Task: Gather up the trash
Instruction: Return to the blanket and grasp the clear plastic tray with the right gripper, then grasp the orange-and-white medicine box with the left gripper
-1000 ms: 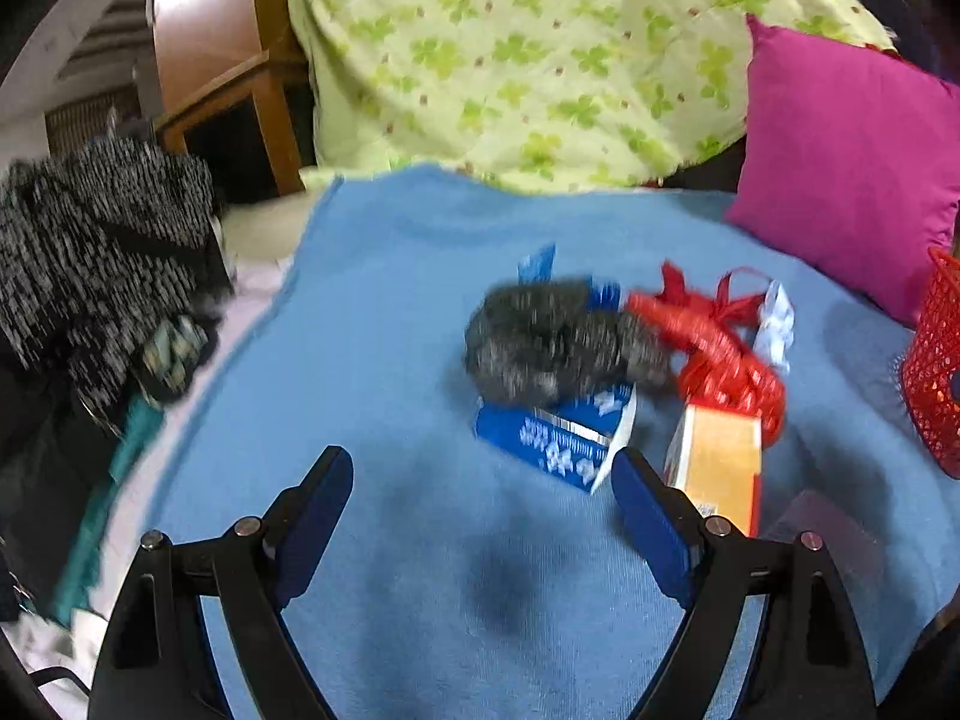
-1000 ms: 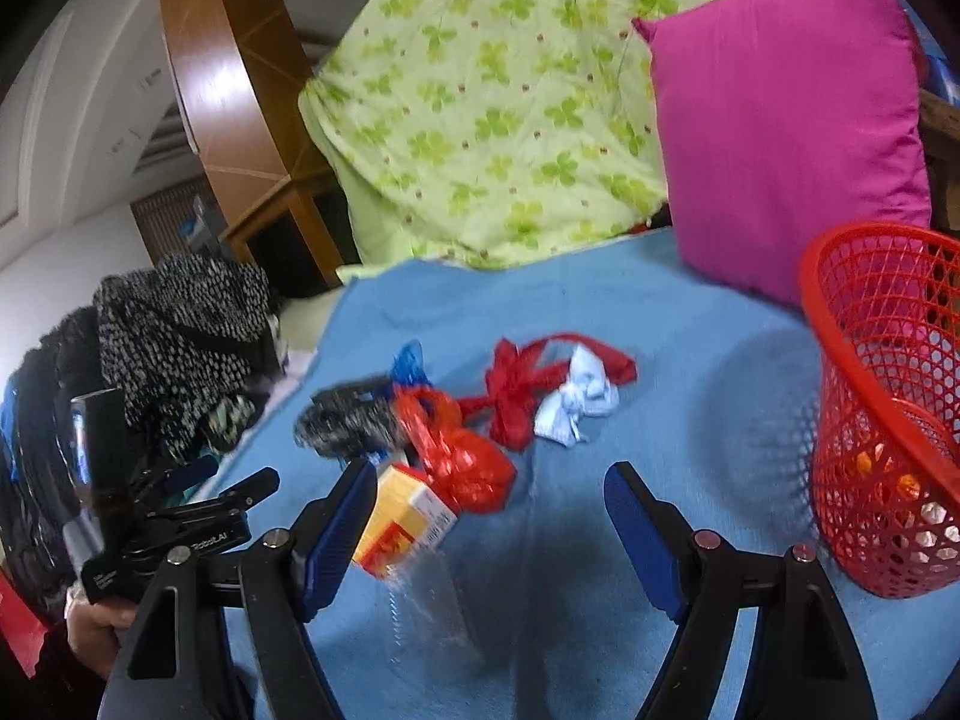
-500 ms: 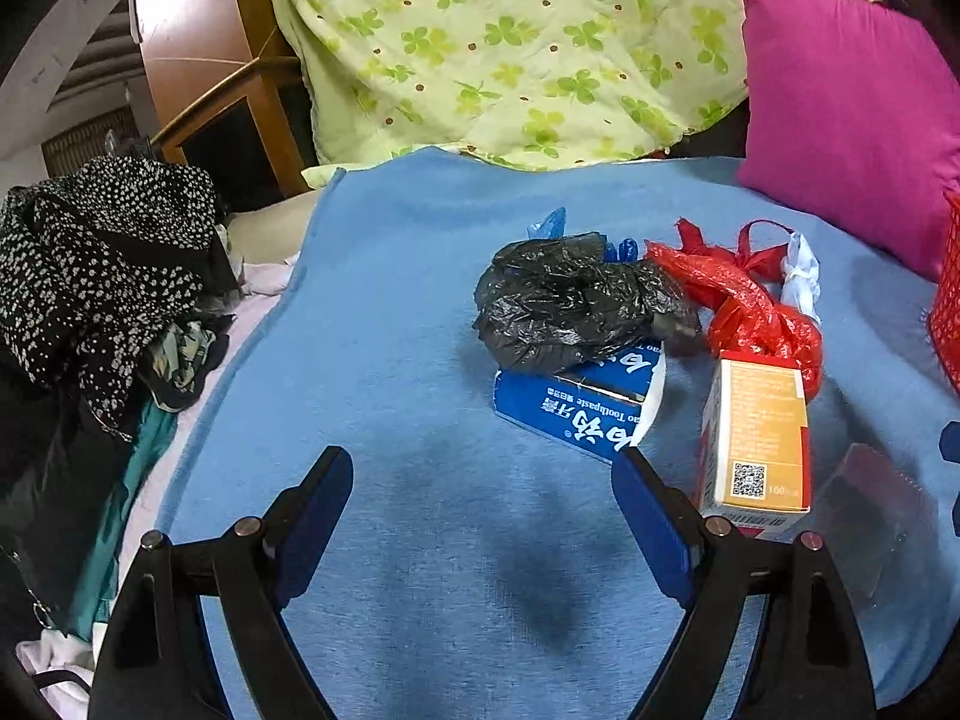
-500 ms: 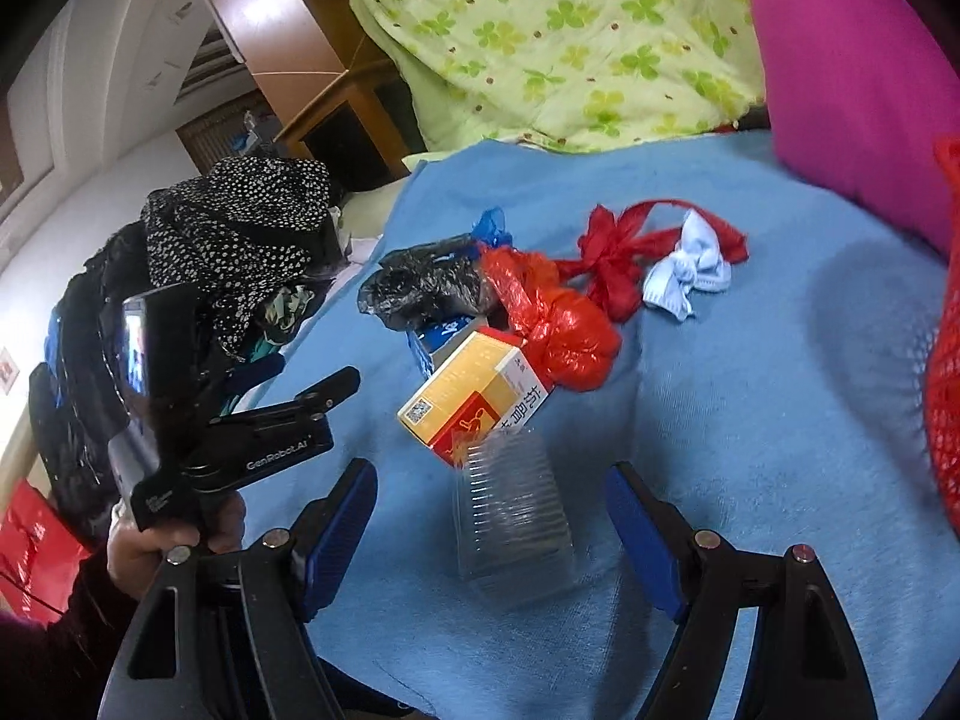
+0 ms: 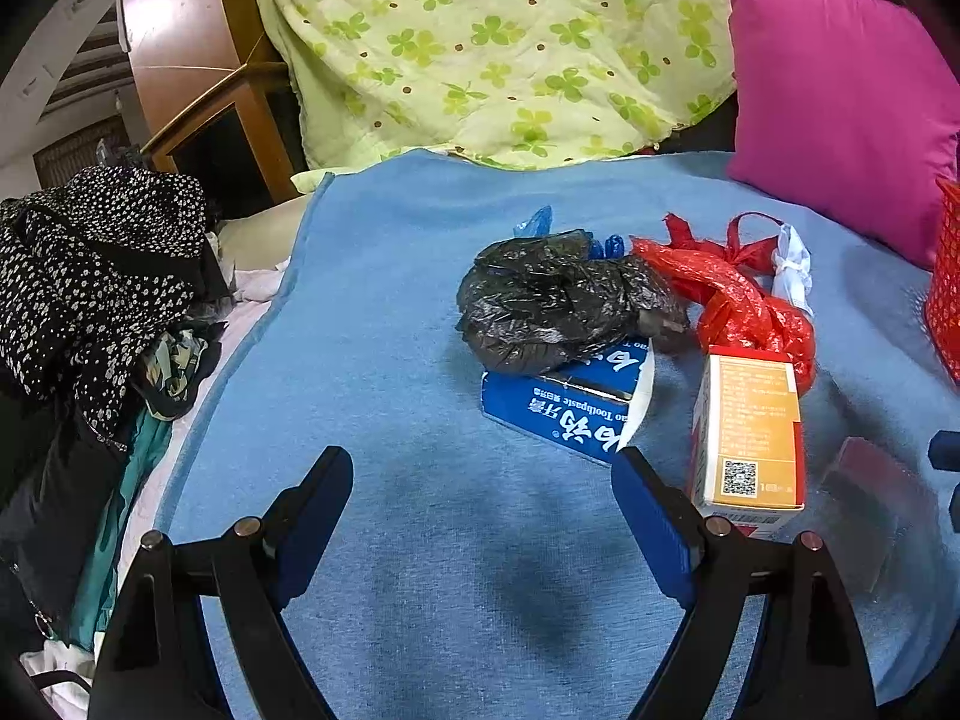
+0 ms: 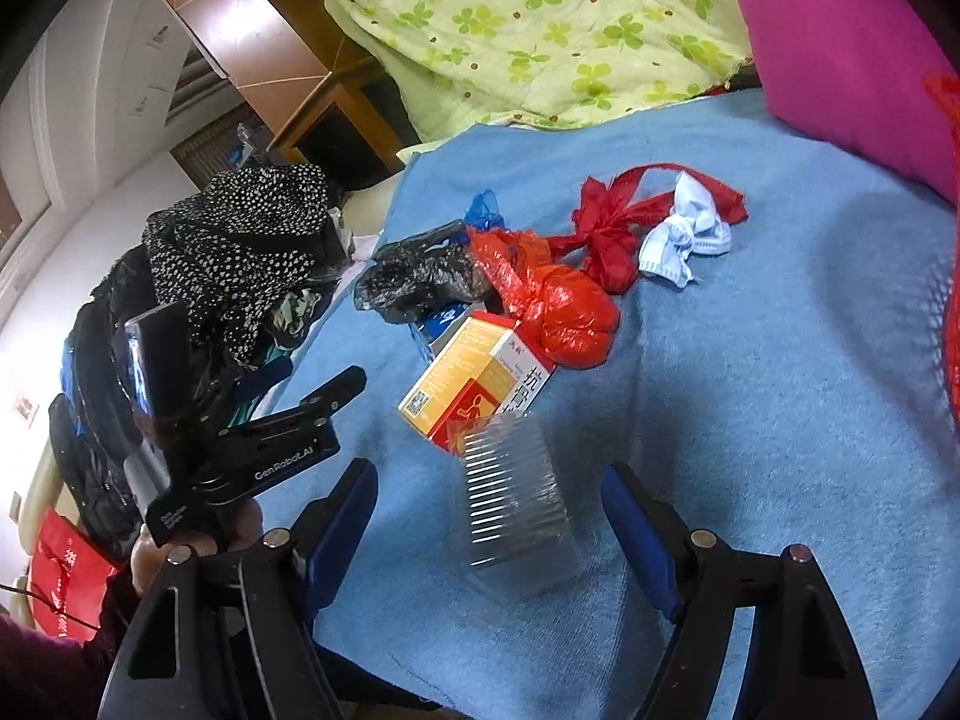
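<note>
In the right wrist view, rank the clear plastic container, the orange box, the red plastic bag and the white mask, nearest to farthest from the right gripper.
1. Clear plastic container, between the open right gripper's fingers.
2. Orange box, just behind.
3. Red plastic bag, beyond it.
4. White mask, farthest, up right.

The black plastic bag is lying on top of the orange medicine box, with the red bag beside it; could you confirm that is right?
Not quite: the black plastic bag lies on the blue toothpaste box, not the orange medicine box, which stands apart beside it. The red bag is indeed next to it. The left wrist view shows this.
</note>
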A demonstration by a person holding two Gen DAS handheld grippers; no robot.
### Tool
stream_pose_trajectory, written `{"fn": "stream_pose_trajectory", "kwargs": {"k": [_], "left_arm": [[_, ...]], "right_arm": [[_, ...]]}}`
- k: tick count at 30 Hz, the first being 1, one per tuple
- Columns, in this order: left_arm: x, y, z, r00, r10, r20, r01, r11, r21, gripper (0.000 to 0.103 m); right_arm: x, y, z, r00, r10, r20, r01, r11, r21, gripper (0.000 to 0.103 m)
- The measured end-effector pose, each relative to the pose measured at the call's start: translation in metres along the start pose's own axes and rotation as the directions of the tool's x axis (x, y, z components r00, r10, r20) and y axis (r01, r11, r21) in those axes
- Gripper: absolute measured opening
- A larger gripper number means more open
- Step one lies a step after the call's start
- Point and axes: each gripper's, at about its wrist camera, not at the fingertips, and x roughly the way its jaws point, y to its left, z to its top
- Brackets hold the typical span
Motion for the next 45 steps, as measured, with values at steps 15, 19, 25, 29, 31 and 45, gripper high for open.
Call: {"fn": "stream_pose_trajectory", "kwargs": {"k": [15,19,25,29,31,45], "left_arm": [[0.001,-0.009,-0.001,1.000,0.003,-0.006,-0.002,1.000,0.027,0.088],[0.001,-0.013,0.000,1.000,0.004,-0.005,-0.003,0.999,0.041,0.088],[0.000,-0.018,-0.001,1.000,0.003,-0.001,-0.003,0.998,0.060,0.088],[0.000,-0.022,0.000,1.000,-0.003,0.000,0.003,0.998,0.069,0.088],[-0.001,-0.026,0.000,1.000,-0.009,0.000,0.009,0.997,0.079,0.088],[-0.007,-0.056,0.003,0.998,-0.063,0.010,0.062,0.990,0.126,0.088]], "right_arm": [[0.032,0.004,-0.014,0.993,-0.027,-0.116,0.024,0.999,-0.026,0.049],[0.027,-0.003,-0.011,0.995,-0.032,-0.095,0.033,0.999,0.005,0.049],[0.005,-0.018,-0.001,0.998,-0.061,-0.020,0.062,0.996,0.060,0.048],[-0.008,-0.031,0.003,0.994,-0.108,0.028,0.104,0.988,0.114,0.048],[-0.012,-0.036,0.005,0.989,-0.138,0.045,0.130,0.982,0.138,0.048],[-0.026,-0.058,0.006,0.973,-0.217,0.076,0.196,0.956,0.220,0.048]]}}
